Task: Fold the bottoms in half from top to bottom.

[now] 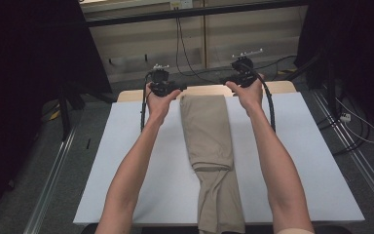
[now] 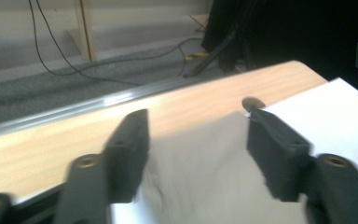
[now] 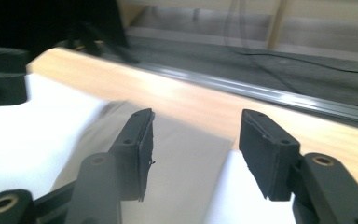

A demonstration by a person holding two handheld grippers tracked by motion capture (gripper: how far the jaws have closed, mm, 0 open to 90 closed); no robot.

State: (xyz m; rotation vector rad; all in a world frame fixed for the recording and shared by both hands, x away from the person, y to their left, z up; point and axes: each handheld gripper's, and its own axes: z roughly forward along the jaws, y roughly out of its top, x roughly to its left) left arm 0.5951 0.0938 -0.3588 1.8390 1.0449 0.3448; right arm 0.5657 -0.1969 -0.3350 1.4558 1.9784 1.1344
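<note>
Folded khaki trousers (image 1: 209,141) lie lengthwise down the middle of the white-covered table (image 1: 126,170), their near end hanging over the front edge. My left gripper (image 1: 177,89) hovers at the far left corner of the cloth and my right gripper (image 1: 225,82) at the far right corner. In the left gripper view the left gripper (image 2: 196,116) is open, its jaws well apart above the cloth (image 2: 200,172) with nothing pinched between them. The right gripper (image 3: 196,116) stands open the same way over the cloth (image 3: 186,163).
A bare wooden strip (image 1: 282,87) runs along the table's far edge. Beyond it are grey carpet, black cables (image 1: 180,44) and a pale wall. Metal floor rails (image 1: 53,170) flank the table, and dark curtains hang on both sides.
</note>
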